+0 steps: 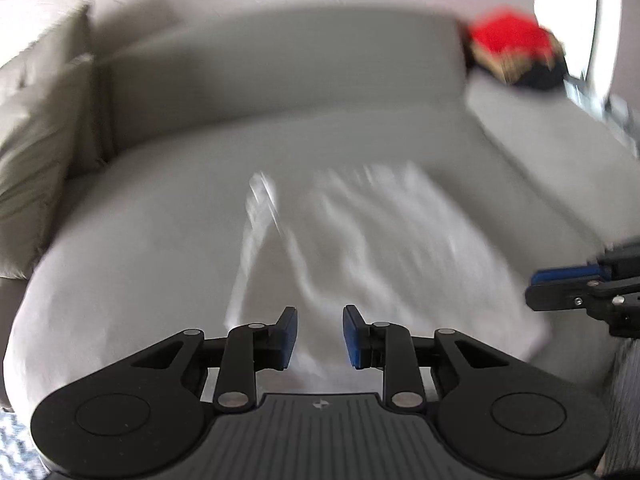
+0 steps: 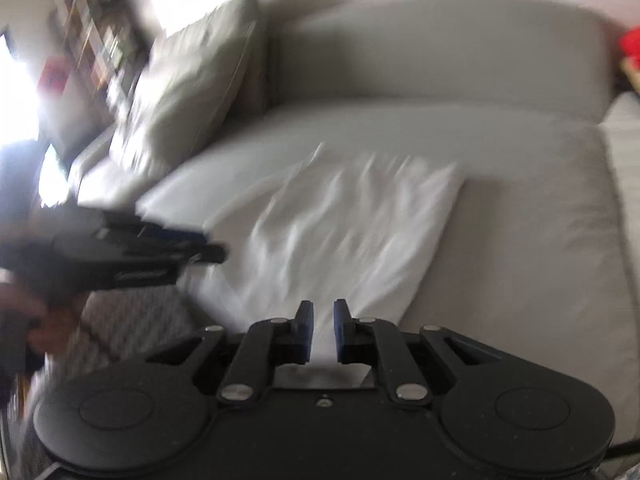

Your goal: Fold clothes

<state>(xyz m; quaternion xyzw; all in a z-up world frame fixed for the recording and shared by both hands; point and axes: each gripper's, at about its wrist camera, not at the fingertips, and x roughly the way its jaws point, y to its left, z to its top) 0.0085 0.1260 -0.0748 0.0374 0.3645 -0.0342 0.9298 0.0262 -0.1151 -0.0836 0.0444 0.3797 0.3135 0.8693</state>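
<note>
So the white garment (image 2: 340,224) is lying spread on the sofa seat cushion (image 2: 540,240), wrinkly, roughly a rectangle with one corner pointing toward the backrest. Can't tell what kind of garment it is, and both views are smeared with motion blur.

The left gripper (image 1: 320,336) sits over the near edge of the cloth with a moderate gap between its blue pads and nothing in it. The right gripper (image 2: 323,330) is near the near corner, gap narrower, also empty as far as I can see.

What I'd worry about:
- Thin fabric on a soft cushion: a pinch could grab the cushion cover too, or only catch one layer if it's already doubled.
- Those wrinkles will get locked into any fold.
- The two grippers are close together, so they could bump.
</note>
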